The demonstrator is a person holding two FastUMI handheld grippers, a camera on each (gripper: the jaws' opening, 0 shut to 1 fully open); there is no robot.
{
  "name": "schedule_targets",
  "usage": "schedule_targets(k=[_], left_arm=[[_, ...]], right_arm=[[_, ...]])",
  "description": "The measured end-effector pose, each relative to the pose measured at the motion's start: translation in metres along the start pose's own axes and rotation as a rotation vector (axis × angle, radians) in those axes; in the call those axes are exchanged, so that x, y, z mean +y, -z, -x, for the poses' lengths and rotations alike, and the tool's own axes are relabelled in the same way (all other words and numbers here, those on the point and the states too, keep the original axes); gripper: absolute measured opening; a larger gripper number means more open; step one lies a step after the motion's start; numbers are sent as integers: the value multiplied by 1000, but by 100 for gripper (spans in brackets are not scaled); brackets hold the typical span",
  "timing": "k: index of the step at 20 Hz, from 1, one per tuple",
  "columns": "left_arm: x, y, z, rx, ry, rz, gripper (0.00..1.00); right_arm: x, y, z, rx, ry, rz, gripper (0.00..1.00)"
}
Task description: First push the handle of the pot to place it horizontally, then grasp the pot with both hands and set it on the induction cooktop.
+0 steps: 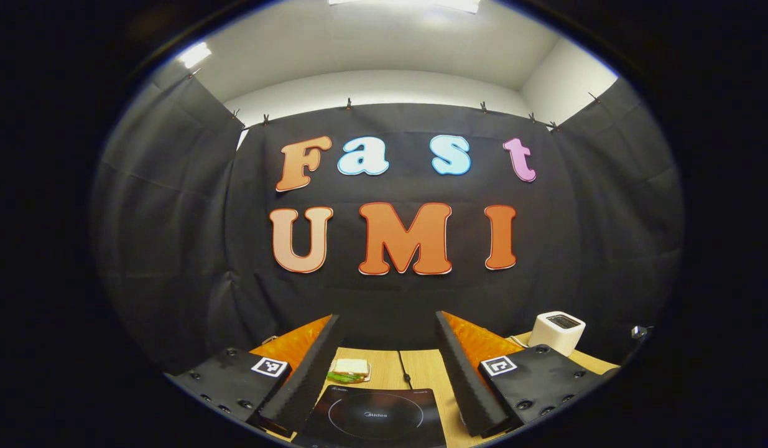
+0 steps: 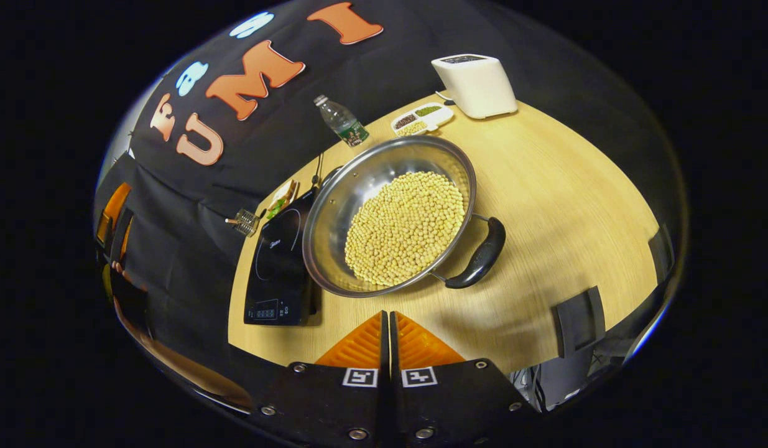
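The right gripper [image 2: 390, 333], fingers pressed together, sat nearer: the pot's [image 2: 390, 214] handle [image 2: 480, 255] lay ahead, a bit right, slanting. The left gripper's [image 1: 387, 373] fingers were spread over the induction cooktop [image 1: 374, 417].

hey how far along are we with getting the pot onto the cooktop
Early stage. Nothing looks done: the pot of beans sits on the table beside the induction cooktop, not on it. In hand: the right claw, fingers closed and empty, hangs near the pot's rim, off the handle; the left claw is open above the cooktop. Left: push the handle, grasp the pot with both claws, set it down.
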State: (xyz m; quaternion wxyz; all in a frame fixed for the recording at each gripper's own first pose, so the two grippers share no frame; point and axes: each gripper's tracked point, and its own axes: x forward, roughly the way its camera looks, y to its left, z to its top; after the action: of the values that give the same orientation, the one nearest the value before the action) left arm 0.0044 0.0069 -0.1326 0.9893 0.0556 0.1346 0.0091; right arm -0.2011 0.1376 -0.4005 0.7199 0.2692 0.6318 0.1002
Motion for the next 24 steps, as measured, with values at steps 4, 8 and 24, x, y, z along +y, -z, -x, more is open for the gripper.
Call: schedule_targets(k=[4, 8, 24], left_arm=[[3, 2, -3, 4, -7, -8, 97], [7, 11, -7, 23, -19, -13, 97], [-22, 45, -39, 90, 18, -48, 98]], right_arm=[[-12, 1, -14, 44, 25, -32, 0], [-29, -7, -26, 73, 63, -74, 0], [-81, -66, -49, 32, 218, -156, 0]])
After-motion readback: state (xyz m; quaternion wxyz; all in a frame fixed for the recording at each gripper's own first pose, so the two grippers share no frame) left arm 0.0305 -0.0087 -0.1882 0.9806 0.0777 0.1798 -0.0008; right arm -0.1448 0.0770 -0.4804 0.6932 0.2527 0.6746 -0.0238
